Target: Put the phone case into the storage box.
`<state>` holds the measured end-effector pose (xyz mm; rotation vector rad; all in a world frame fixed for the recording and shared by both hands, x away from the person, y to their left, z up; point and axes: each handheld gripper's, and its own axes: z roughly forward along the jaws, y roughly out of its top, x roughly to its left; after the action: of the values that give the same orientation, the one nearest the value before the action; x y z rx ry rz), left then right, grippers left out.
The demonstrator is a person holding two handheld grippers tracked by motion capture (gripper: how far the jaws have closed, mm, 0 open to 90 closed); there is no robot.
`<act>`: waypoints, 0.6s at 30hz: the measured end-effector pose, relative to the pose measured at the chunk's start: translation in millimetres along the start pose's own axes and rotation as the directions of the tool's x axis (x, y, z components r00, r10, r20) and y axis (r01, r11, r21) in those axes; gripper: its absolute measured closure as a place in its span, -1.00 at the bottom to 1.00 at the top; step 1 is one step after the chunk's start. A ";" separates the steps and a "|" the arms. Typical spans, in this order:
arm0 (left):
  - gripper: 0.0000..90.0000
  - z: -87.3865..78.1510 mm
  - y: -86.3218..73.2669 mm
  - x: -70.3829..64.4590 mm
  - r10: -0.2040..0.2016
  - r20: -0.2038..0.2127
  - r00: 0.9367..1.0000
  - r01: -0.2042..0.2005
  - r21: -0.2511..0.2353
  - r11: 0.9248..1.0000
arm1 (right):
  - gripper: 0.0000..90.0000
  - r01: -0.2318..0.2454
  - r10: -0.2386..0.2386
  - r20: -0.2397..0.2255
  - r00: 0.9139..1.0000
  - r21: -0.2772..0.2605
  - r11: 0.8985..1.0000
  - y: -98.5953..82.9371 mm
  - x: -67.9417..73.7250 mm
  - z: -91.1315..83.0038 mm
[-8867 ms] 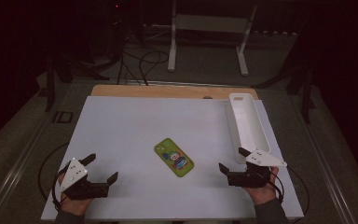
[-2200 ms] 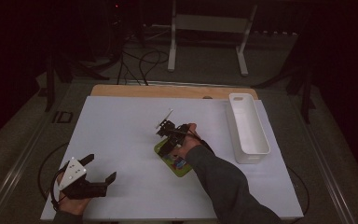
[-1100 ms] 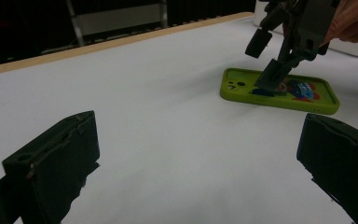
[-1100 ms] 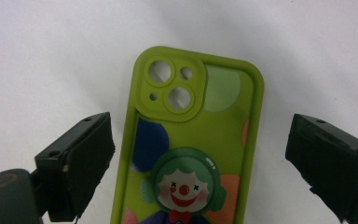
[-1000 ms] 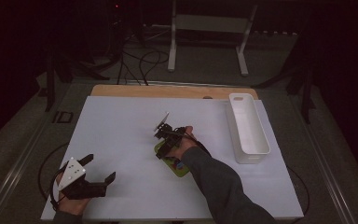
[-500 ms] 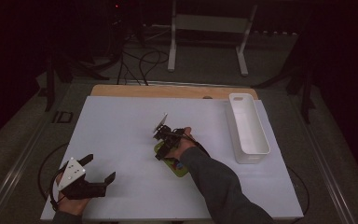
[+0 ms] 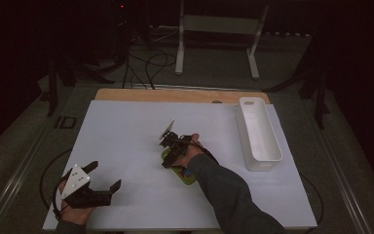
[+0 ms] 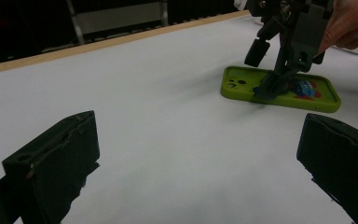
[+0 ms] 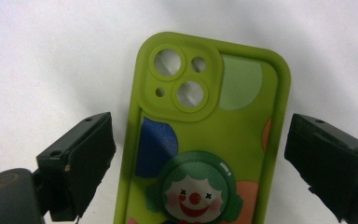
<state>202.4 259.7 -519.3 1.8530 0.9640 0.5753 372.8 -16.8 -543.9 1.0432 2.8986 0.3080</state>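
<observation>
Now, phone case [image 9: 205, 140] between right tool [image 9: 205, 163] (parted)

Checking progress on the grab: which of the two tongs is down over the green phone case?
The right tongs, jaws open astride the phone case; the left tongs sit apart.

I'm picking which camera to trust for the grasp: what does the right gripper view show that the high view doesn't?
Right gripper view: the clown picture and camera cutouts on the green phone case, with its black jaws apart on either side. High view: the white tray, the left hand-held gripper and the white table. Both: the case under the right hand-held gripper.
</observation>
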 end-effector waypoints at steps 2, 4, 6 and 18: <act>-1.00 0.0 0.0 -0.1 0.000 0.000 1.000 0.000 0.000 1.000 | -0.81 0.001 -0.001 -0.001 1.000 0.007 1.000 0.2 0.5 0.8; -1.00 -0.1 0.0 0.1 0.001 0.000 1.000 -0.001 0.000 1.000 | -0.80 0.001 -0.001 -0.002 1.000 0.007 1.000 0.3 0.4 1.1; -1.00 -0.3 -0.1 0.1 -0.001 -0.001 1.000 0.001 -0.001 1.000 | -0.80 0.001 0.000 -0.004 1.000 0.007 1.000 0.3 0.2 1.2; -1.00 -0.3 -0.2 0.0 0.002 -0.002 1.000 -0.002 0.001 1.000 | -0.72 -0.023 0.022 0.012 1.000 0.016 1.000 0.2 0.4 1.6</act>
<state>202.1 259.9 -519.3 1.8553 0.9638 0.5777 372.9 -16.2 -545.5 1.0769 2.8858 0.2791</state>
